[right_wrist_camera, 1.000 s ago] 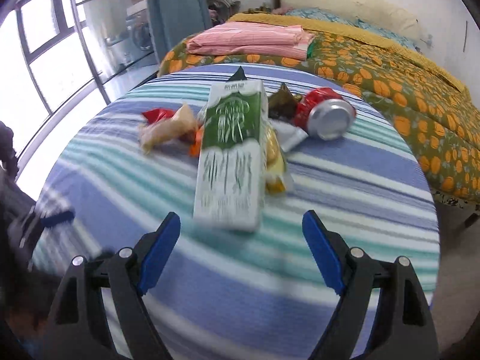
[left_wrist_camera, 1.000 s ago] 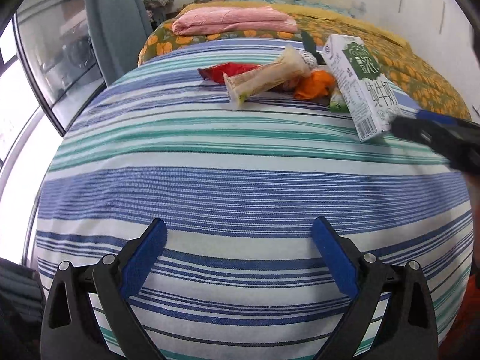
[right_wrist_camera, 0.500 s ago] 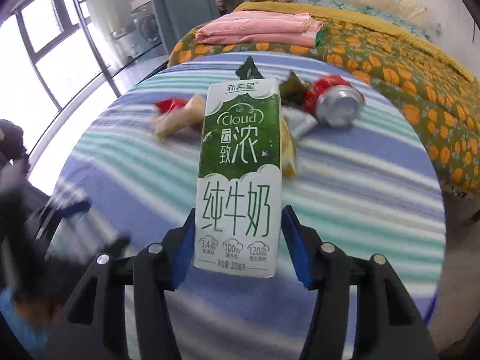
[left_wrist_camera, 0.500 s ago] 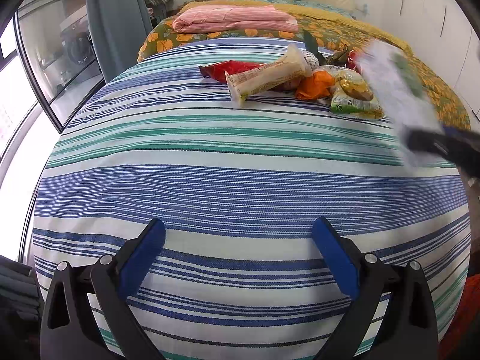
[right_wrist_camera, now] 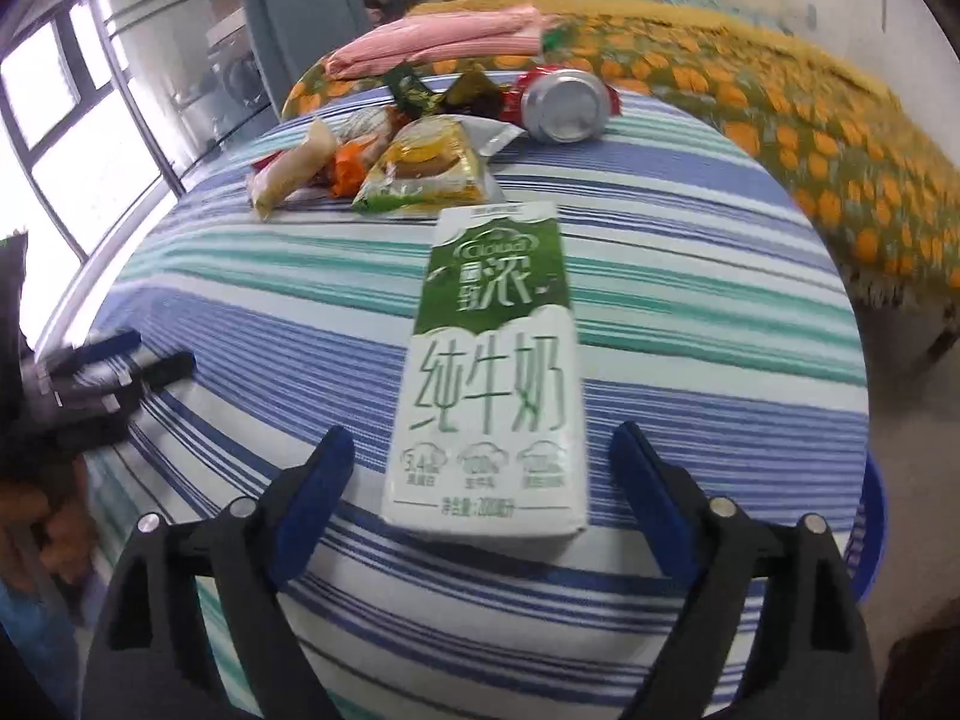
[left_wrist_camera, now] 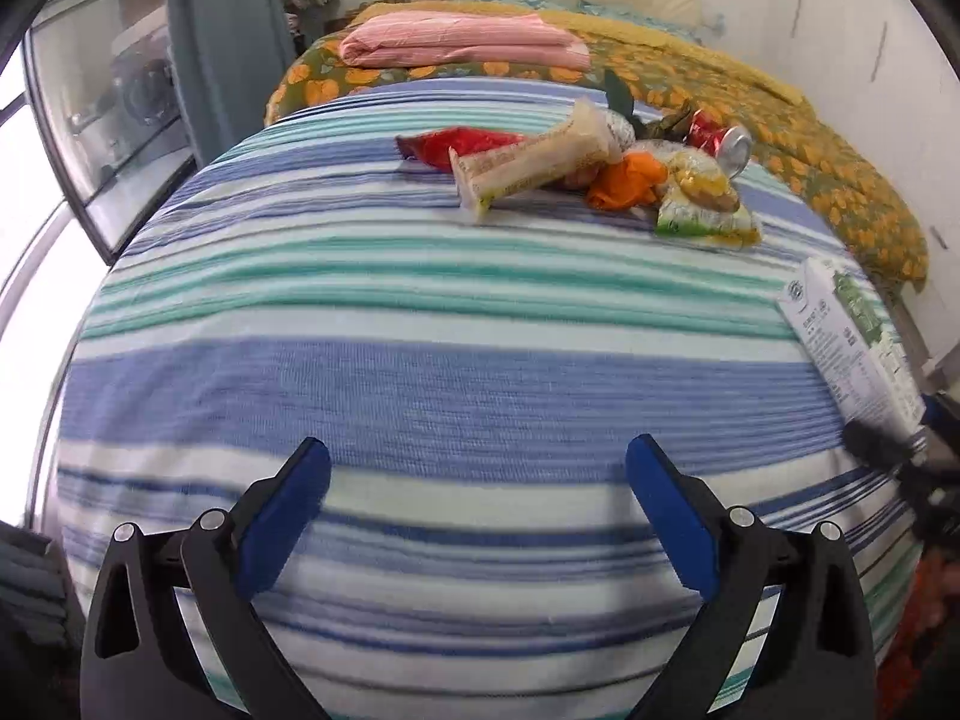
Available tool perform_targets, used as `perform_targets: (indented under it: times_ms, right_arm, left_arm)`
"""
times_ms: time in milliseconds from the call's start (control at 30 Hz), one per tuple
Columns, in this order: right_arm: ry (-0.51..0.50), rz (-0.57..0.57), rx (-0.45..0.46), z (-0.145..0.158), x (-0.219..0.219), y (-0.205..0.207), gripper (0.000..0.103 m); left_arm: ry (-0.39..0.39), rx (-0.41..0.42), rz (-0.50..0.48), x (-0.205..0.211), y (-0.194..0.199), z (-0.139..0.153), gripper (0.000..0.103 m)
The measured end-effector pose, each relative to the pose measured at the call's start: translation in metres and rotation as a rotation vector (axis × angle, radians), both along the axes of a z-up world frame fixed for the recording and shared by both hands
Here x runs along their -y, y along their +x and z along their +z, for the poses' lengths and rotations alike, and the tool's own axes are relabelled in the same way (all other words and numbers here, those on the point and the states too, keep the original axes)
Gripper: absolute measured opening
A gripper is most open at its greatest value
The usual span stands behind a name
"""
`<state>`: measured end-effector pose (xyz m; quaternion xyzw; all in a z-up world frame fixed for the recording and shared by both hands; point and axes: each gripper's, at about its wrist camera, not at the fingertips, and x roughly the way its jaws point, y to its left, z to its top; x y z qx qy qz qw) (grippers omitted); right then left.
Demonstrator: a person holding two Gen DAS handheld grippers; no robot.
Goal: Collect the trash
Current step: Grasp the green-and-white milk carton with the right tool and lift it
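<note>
A green-and-white milk carton (right_wrist_camera: pixel 489 372) lies between the open fingers of my right gripper (right_wrist_camera: pixel 480 480), near the table's right front edge, and neither pad touches it. It also shows at the far right of the left wrist view (left_wrist_camera: pixel 852 336). Behind it lies a trash pile: a crushed red can (right_wrist_camera: pixel 564 102), a yellow-green snack packet (right_wrist_camera: pixel 426 168), an orange wrapper (right_wrist_camera: pixel 348 165), a beige wrapper (right_wrist_camera: pixel 294 171) and a red wrapper (left_wrist_camera: pixel 456 144). My left gripper (left_wrist_camera: pixel 480 498) is open and empty over the striped tablecloth (left_wrist_camera: pixel 420 312).
A bed with an orange-flowered cover (left_wrist_camera: pixel 780 132) and folded pink cloth (left_wrist_camera: pixel 462 42) stands behind the round table. Windows and a grey curtain (left_wrist_camera: pixel 198 42) are at the left. A blue rim (right_wrist_camera: pixel 870 534) shows at the right below the table edge.
The right gripper shut on the carton, carried it toward the table's near right edge, then opened. The carton now sits loose between its fingers. The left gripper barely moved.
</note>
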<state>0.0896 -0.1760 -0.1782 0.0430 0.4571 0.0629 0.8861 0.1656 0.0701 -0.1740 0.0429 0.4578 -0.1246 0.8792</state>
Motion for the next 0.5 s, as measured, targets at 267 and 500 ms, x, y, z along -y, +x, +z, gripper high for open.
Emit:
perform_targets:
  times_ms: [267,500]
  right_arm:
    - [-0.062,0.012,0.036,-0.005,-0.006,0.001,0.087]
    - [-0.074,-0.003,0.033,-0.006,-0.007,0.003,0.087]
  left_arm:
    - [0.08,0.068,-0.05,0.007,0.077,0.006,0.097]
    - [0.06,0.084,-0.117,0.024,0.124,0.007,0.096]
